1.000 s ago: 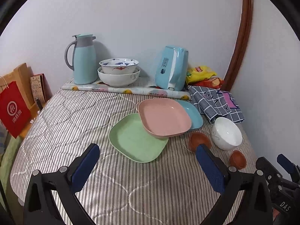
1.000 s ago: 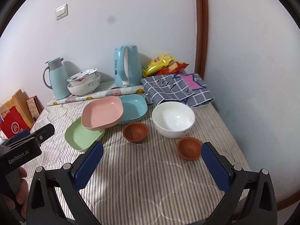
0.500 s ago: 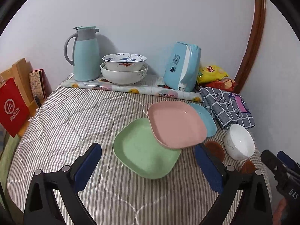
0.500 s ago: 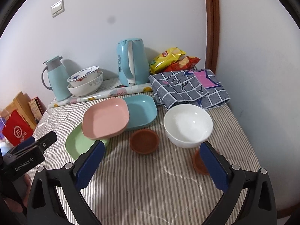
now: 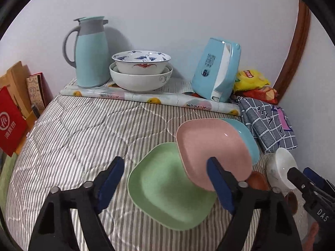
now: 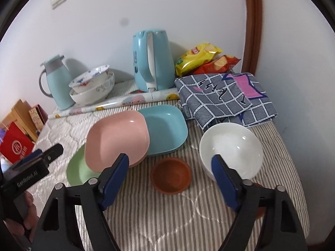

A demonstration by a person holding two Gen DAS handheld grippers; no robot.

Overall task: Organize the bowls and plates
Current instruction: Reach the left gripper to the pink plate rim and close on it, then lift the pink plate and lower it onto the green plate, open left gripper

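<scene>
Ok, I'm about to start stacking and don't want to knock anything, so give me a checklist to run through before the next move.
1. Left gripper empty, jaws apart, just been closing: ok.
2. Right gripper empty, jaws just been closing: ok.
3. Green plate free to lift: not ok, pink plate overlaps it.
4. Brown bowl empty: ok.
5. White bowl upright, empty: ok.
6. Second brown bowl: cannot tell, mostly hidden.

- A pale blue thermos jug [image 5: 90, 52] with a grey collar stands against the wall.
- A light blue electric kettle [image 6: 151, 60] stands further right along that wall.
- Yellow and red snack bags [image 6: 204, 61] lie in the corner.
- A folded checked cloth [image 6: 225, 97] rests just in front of them.
- A rolled printed sheet [image 5: 150, 100] lies across the striped quilted cover [image 5: 83, 133].
- A red paper bag [image 5: 11, 121] stands off the left edge.
</scene>
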